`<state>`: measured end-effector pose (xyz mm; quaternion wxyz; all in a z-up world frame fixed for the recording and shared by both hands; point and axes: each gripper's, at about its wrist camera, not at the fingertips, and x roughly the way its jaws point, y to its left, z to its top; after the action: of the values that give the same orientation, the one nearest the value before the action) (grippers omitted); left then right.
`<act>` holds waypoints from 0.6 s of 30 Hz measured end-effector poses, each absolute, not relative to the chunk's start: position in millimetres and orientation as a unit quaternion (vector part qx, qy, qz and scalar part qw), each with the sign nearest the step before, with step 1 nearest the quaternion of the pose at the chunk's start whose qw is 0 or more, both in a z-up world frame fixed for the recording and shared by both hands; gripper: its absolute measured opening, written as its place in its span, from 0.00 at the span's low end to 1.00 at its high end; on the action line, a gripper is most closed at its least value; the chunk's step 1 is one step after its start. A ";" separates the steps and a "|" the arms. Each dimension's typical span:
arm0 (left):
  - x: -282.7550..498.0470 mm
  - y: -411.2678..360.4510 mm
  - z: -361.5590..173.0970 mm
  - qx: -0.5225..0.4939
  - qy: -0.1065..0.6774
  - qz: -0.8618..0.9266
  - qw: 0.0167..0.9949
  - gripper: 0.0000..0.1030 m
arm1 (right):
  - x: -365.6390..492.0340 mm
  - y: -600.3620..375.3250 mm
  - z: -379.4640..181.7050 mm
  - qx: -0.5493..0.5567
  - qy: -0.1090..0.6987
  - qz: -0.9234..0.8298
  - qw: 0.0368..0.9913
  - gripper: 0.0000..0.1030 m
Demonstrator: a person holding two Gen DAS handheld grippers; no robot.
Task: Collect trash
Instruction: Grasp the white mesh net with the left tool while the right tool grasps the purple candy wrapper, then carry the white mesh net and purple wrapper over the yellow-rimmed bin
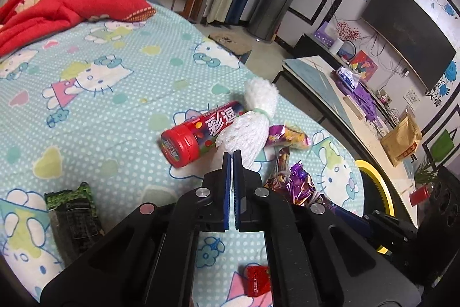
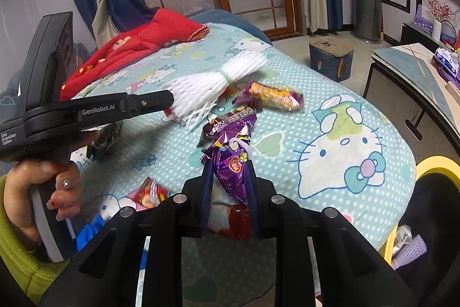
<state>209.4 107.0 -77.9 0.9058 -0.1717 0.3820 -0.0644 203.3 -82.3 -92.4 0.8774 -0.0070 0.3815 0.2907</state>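
On the Hello Kitty bedsheet [image 1: 115, 105] lies a pile of trash. My left gripper [image 1: 233, 153] is shut, its tips pinching the near edge of a white foam net [image 1: 253, 128]; the right wrist view shows the same gripper [image 2: 169, 99] meeting the net [image 2: 207, 85]. A red candy tube [image 1: 189, 140] lies against the net's left side. My right gripper [image 2: 228, 163] is shut on a crumpled purple foil wrapper [image 2: 233, 171] just above the sheet. A purple-yellow snack packet [image 2: 273, 97] and a brown bar wrapper [image 2: 230, 120] lie beyond it.
A green-black packet [image 1: 72, 209] lies to the left and a red wrapper [image 1: 257, 279] lies near me. A yellow-rimmed bin [image 2: 437, 163] stands off the bed's right edge. A red blanket [image 1: 72, 2] covers the far corner. A cluttered low table [image 1: 359, 105] runs along the right.
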 end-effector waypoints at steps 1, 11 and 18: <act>206.6 107.3 -74.3 -0.171 0.377 -0.064 0.908 0.00 | 202.4 -83.5 -90.6 -0.006 0.379 0.293 0.878 0.20; 176.1 113.9 -43.5 -0.168 0.336 -0.052 0.925 0.00 | 194.3 -88.3 -69.3 0.006 0.354 0.314 0.881 0.20; 158.5 113.1 -24.0 -0.165 0.316 -0.055 0.933 0.00 | 193.0 -99.6 -56.7 0.013 0.342 0.310 0.887 0.20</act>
<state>158.5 113.1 -24.0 0.9328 -0.1652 0.3156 -0.0552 193.0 -99.6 -56.7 0.8872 0.0131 0.3417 0.3098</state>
